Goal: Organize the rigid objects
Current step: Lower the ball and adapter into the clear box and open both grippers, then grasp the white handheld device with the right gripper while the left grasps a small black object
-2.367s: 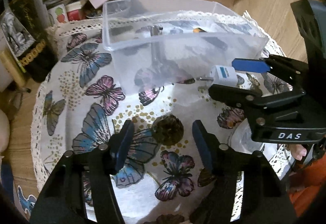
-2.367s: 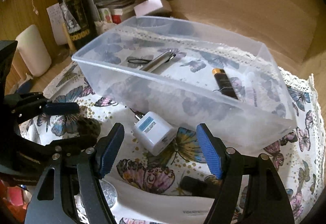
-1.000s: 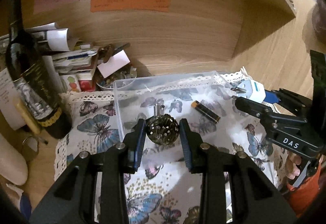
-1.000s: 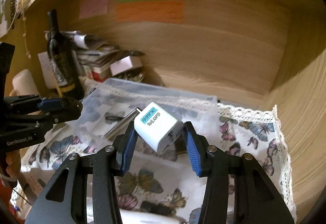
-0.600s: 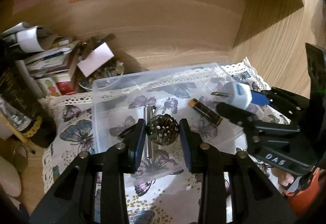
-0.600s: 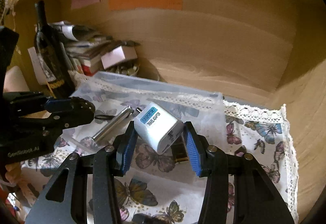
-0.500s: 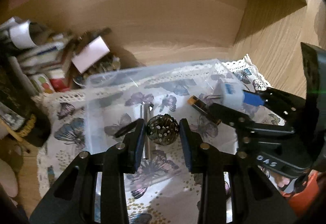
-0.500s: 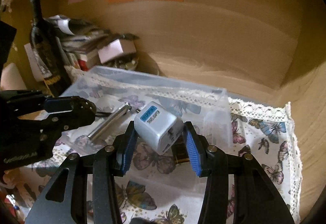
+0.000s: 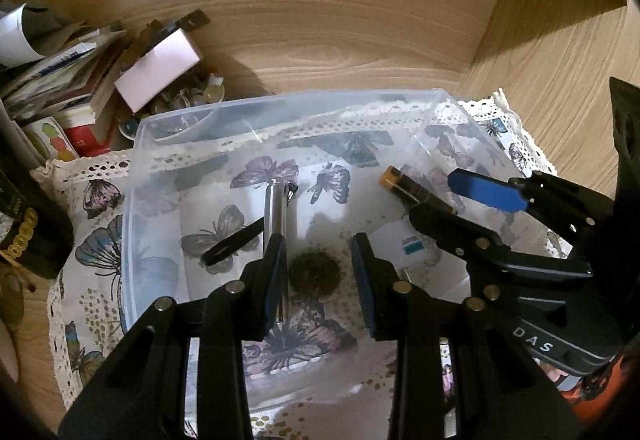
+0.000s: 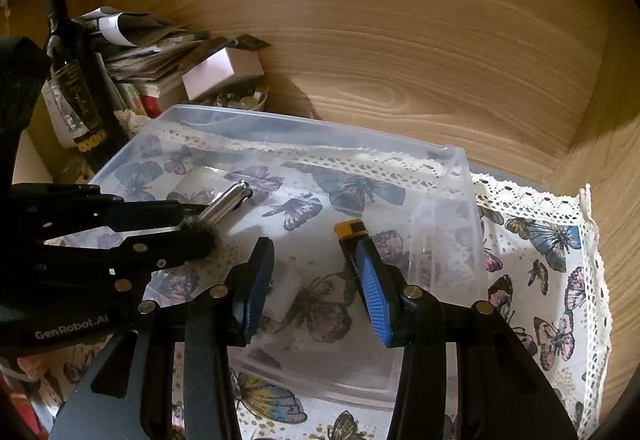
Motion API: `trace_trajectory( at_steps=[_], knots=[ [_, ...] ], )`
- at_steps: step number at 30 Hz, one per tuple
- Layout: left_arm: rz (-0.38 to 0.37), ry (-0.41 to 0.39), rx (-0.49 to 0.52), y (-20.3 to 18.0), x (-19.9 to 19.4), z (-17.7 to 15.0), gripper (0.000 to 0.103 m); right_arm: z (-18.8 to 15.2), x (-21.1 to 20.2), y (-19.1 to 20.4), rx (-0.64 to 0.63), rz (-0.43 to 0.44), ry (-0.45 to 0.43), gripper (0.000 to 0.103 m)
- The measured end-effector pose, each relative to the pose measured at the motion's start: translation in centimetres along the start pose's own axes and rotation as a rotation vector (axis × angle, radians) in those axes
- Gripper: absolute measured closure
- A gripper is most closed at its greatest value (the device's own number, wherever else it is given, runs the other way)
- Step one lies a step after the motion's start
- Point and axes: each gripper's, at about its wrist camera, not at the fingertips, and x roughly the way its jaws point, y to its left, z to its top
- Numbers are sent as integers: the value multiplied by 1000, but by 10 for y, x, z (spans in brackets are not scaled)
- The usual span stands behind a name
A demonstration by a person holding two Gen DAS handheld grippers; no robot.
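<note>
left wrist view: my left gripper [image 9: 318, 272] is spread over the clear bin [image 9: 168, 128], the dark ball [image 9: 315, 274] lying loose on the bin floor between its fingers. right wrist view: my right gripper [image 10: 316, 276] is spread too, the white adapter [image 10: 282, 294] resting in the bin just below its left finger.

"DAS" on right gripper [image 9: 484, 208] body; "GenRobot.AI" on left gripper [image 10: 192, 218] body.
</note>
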Motion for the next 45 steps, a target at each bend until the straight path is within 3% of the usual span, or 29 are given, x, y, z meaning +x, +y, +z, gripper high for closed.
trace_trajectory(
  at_steps=[8, 13, 17, 22, 24, 35, 45],
  knots=[
    [11, -35, 14, -4, -19, 0, 68, -1, -22, 4, -10, -16, -44, 57],
    [31, -95, 28, -8, -43, -1, 57, -4, -41, 3, -11, -20, -73, 57],
    [50, -135, 46, -10, -62, -6, 49, -12, -60, 2, -18, -28, -103, 44],
    [83, -175, 63, -12, -84, -19, 38, -23, -81, 3, -34, -27, -122, 42],
    [95, -177, 63, -11, -90, -27, 35, -31, -88, 4, -39, -24, -126, 35],
    [151, -104, 34, -2, -101, -87, 30, -90, -93, 16, -67, 36, -48, 20],
    [124, -46, 12, -5, -103, -132, 29, -112, -73, 46, -188, 93, 57, 13]
  ],
)
